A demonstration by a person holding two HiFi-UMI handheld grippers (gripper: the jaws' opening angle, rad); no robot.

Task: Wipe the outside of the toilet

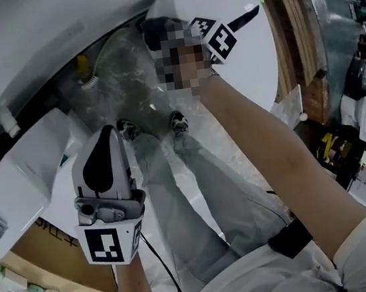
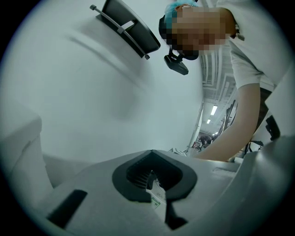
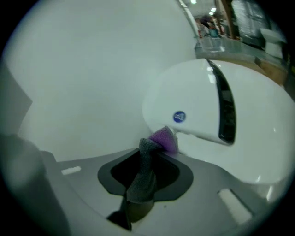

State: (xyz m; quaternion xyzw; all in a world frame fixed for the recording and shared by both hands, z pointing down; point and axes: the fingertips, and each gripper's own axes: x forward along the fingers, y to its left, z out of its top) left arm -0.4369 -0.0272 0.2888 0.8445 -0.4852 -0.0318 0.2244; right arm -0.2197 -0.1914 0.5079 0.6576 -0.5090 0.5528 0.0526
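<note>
Left gripper (image 2: 154, 186) hangs low; outstretched right gripper (image 3: 144, 171) holds cloth (image 3: 164, 138) against toilet (image 3: 198, 97).

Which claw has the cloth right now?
The right claw, shut on a grey and purple cloth by the toilet; the left claw, also shut, holds none.

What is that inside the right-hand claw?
A grey cloth with a purple tip, pinched in the right gripper, touching the white toilet. Its lower end is hidden between the jaws.
</note>
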